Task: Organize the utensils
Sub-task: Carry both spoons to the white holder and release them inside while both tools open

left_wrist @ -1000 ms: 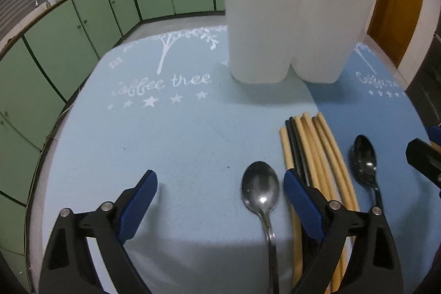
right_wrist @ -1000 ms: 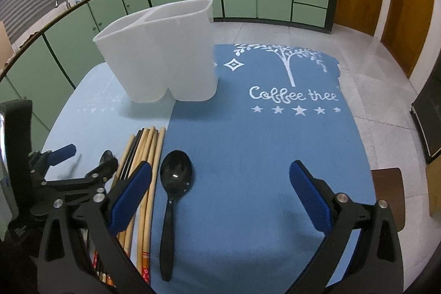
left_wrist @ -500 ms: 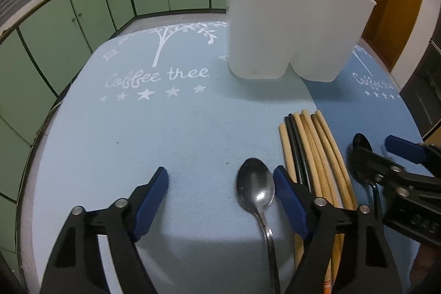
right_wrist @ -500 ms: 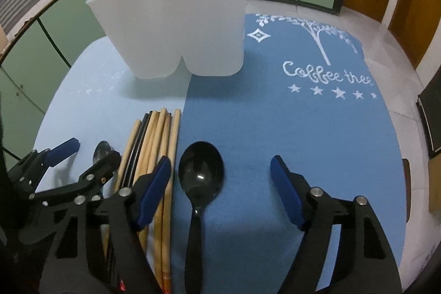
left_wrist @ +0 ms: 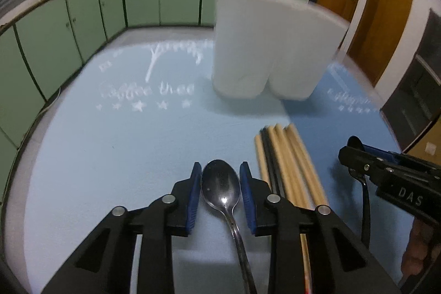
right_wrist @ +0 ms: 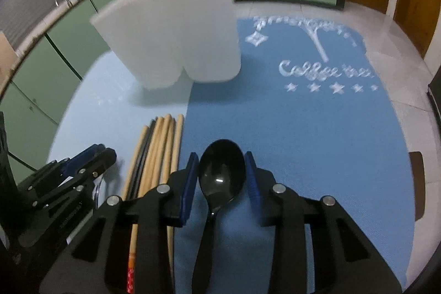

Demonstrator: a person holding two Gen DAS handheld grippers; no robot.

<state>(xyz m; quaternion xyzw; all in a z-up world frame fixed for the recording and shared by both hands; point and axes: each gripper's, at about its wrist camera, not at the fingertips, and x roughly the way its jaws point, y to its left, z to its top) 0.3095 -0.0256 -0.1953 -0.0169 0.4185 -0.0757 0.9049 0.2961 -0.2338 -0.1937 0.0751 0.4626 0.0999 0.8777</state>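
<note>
Left claw (left_wrist: 220, 192) is sitting nearly closed around the metal spoon (left_wrist: 222, 188), blue pads (left_wrist: 194, 197) flanking the bowl; actual contact is unclear. Shiny oval bowl is pointing up-frame toward the white holder (left_wrist: 270, 46), thin handle running down to the bottom edge.

Right claw (right_wrist: 222, 181) is likewise narrowed around the black spoon (right_wrist: 220, 172): glossy plastic, bowl toward the holder, handle down-frame. Grip can't be confirmed.

Chopsticks (left_wrist: 286, 164), pale wood plus a black one, are lying parallel between both spoons on the blue felt-like tabletop (right_wrist: 317, 142). Holder is a smooth two-lobed tub, upper centre.
</note>
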